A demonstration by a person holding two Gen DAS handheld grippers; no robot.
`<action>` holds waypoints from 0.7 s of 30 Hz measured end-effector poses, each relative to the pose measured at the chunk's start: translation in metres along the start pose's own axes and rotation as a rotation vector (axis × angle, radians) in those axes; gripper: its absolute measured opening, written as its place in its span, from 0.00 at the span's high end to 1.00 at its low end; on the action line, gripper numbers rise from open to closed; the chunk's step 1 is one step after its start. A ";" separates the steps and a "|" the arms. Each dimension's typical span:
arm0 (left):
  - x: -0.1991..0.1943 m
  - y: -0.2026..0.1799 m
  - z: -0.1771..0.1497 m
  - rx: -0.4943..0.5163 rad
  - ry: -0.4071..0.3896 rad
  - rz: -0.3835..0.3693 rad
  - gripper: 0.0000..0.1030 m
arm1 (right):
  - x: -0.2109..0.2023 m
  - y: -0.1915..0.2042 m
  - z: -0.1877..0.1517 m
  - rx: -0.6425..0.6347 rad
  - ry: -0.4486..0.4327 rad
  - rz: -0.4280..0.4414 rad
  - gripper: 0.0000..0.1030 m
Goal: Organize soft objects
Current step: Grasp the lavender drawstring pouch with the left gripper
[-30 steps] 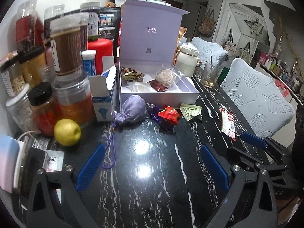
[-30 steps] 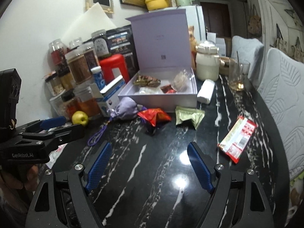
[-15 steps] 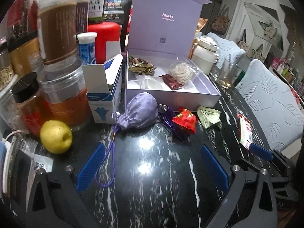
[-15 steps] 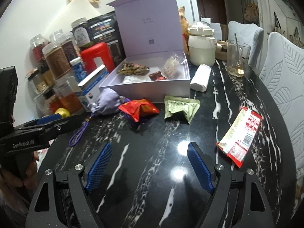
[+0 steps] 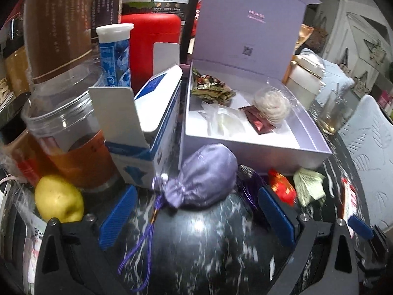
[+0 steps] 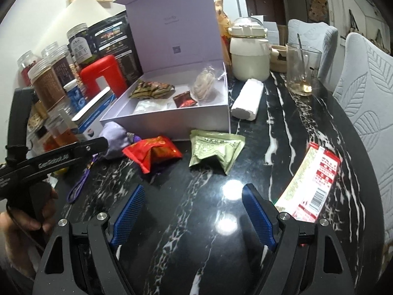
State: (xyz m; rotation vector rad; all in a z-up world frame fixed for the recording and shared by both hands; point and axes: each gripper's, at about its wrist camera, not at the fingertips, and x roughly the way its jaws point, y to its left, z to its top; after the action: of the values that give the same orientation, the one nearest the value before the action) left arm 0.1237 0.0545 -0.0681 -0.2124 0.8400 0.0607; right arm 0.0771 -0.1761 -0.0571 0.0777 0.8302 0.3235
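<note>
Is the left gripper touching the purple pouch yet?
Apart. The left wrist view shows the open left gripper short of the pouch, bare table between its pads.

This is a home, in the room where people eat. Food jars (image 6: 46,83) crowd the far left edge of the black marble bench (image 6: 289,132). Padded chairs (image 6: 366,93) stand along its right edge, and a fridge (image 6: 233,2) stands behind.

Bench (image 6: 282,127) is glossy black marble with white veins, super reflective. Satiny lilac cloth pouch (image 5: 206,174), matt cardboard box (image 6: 172,120), crinkly foil snack packets (image 6: 152,152).
</note>
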 end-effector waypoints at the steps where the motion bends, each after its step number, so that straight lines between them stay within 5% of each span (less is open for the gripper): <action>1: 0.004 -0.001 0.002 0.000 0.009 0.002 0.02 | 0.002 -0.001 0.001 0.000 0.006 0.008 0.20; 12: 0.042 -0.001 0.005 -0.081 0.099 -0.024 0.03 | 0.012 -0.014 0.002 0.013 0.034 0.029 0.20; 15: 0.040 -0.001 0.003 -0.081 0.086 -0.003 0.17 | 0.012 -0.018 0.000 0.030 0.035 0.028 0.20; 16: 0.038 -0.001 0.002 -0.077 0.076 -0.003 0.34 | 0.011 -0.019 -0.001 0.035 0.036 0.029 0.20; 17: 0.037 -0.001 0.002 -0.068 0.076 -0.010 0.39 | 0.010 -0.019 -0.002 0.038 0.036 0.030 0.20; 21: 0.027 -0.004 -0.004 -0.053 0.073 -0.061 0.44 | 0.006 -0.018 -0.005 0.032 0.036 0.018 0.20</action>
State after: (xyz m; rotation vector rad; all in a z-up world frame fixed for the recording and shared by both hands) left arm 0.1391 0.0486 -0.0902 -0.2914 0.9044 0.0187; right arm 0.0818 -0.1920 -0.0685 0.1098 0.8709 0.3297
